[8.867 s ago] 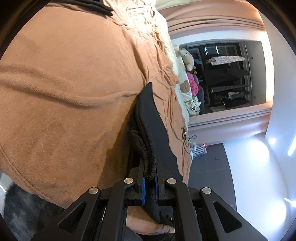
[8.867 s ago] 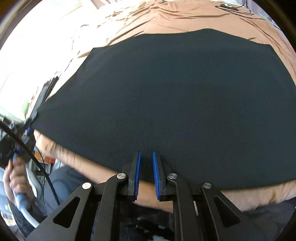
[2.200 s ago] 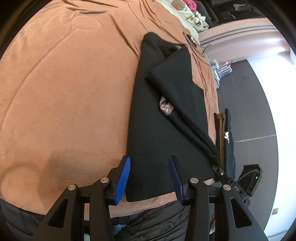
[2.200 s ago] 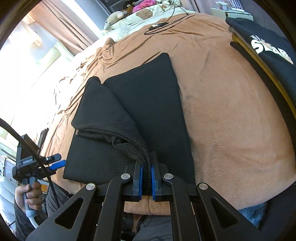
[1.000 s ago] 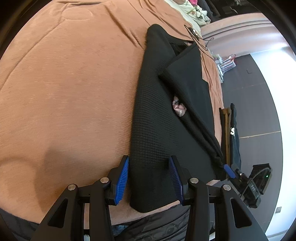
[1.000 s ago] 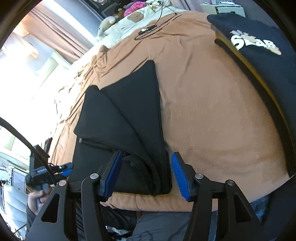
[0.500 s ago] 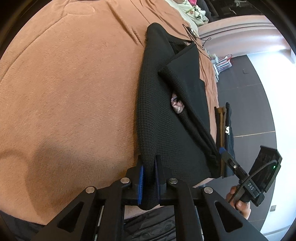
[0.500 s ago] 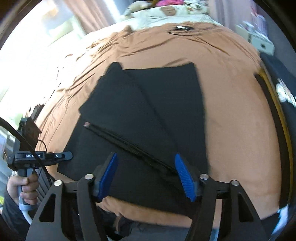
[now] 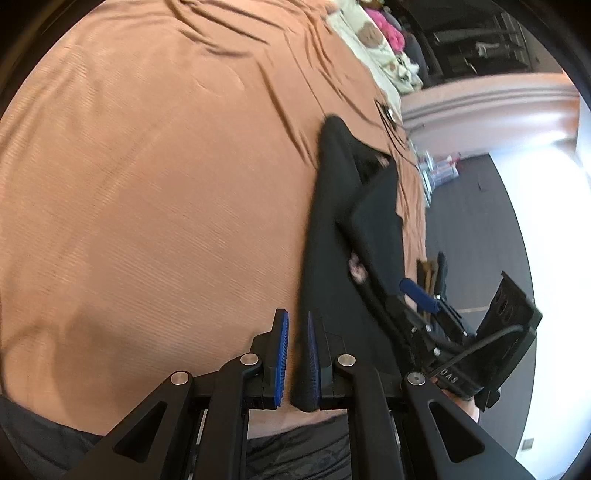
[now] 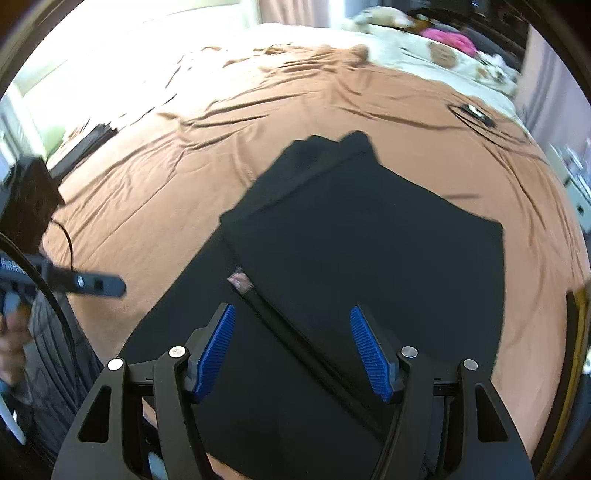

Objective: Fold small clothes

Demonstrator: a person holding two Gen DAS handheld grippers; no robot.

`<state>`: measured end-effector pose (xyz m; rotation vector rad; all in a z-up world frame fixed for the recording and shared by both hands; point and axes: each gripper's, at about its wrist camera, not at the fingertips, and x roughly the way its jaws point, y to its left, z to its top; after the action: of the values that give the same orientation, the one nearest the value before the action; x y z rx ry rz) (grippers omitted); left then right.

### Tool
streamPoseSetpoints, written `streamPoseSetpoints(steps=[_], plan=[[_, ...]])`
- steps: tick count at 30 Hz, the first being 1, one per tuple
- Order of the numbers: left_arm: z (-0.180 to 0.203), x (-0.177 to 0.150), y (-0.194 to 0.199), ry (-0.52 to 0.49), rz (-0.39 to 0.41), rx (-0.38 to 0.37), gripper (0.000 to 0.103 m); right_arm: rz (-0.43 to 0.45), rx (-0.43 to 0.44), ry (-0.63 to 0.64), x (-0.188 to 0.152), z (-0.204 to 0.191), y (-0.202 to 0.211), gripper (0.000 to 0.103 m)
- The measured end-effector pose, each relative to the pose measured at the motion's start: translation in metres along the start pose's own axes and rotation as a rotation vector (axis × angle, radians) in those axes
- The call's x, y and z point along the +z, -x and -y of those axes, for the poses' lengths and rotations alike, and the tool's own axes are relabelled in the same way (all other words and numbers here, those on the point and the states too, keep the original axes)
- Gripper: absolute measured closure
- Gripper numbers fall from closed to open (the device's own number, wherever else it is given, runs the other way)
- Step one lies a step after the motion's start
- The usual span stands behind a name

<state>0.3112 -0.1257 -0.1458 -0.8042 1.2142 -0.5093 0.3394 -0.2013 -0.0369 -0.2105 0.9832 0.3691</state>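
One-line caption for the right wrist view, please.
Open right gripper, jaws closing, above a partly folded black garment on a brown bedspread.

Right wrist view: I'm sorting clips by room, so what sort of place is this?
Most likely a bedroom. A black garment lies on a wide bed under a rumpled tan bedspread, with stuffed toys at the far end and curtains behind.

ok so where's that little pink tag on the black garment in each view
Left wrist view: the pink tag sits right of centre, on the black garment, beside the edge of its folded-over flap.
Right wrist view: the pink tag sits left of centre, at the upper end of the diagonal fold edge, above the right gripper and its open jaws.
Shared landmark: the stuffed bear at the far end of the tan bed.
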Motion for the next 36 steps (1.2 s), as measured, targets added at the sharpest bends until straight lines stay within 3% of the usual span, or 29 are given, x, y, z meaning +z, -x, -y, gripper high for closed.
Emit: streamPoseSetpoints(steps=[4,6,11,22,36], plan=[[-0.014,0.002,0.012,0.033,0.028,0.005,0.093,-0.035,0.002,0.062,0.009,-0.013,-0.020,0.055],[-0.019,0.005,0.015,0.041,0.032,0.008,0.093,-0.059,-0.006,0.082,0.013,-0.016,-0.032,0.072],[-0.022,0.006,0.017,0.052,0.039,0.015,0.093,-0.046,0.023,0.061,0.025,-0.011,-0.037,0.096],[-0.011,0.005,0.003,0.036,0.008,0.016,0.093,0.037,0.120,-0.119,0.020,0.043,-0.008,0.100],[0.015,0.008,-0.028,-0.013,-0.042,0.012,0.093,0.135,0.090,-0.375,-0.003,0.143,0.028,0.100]])
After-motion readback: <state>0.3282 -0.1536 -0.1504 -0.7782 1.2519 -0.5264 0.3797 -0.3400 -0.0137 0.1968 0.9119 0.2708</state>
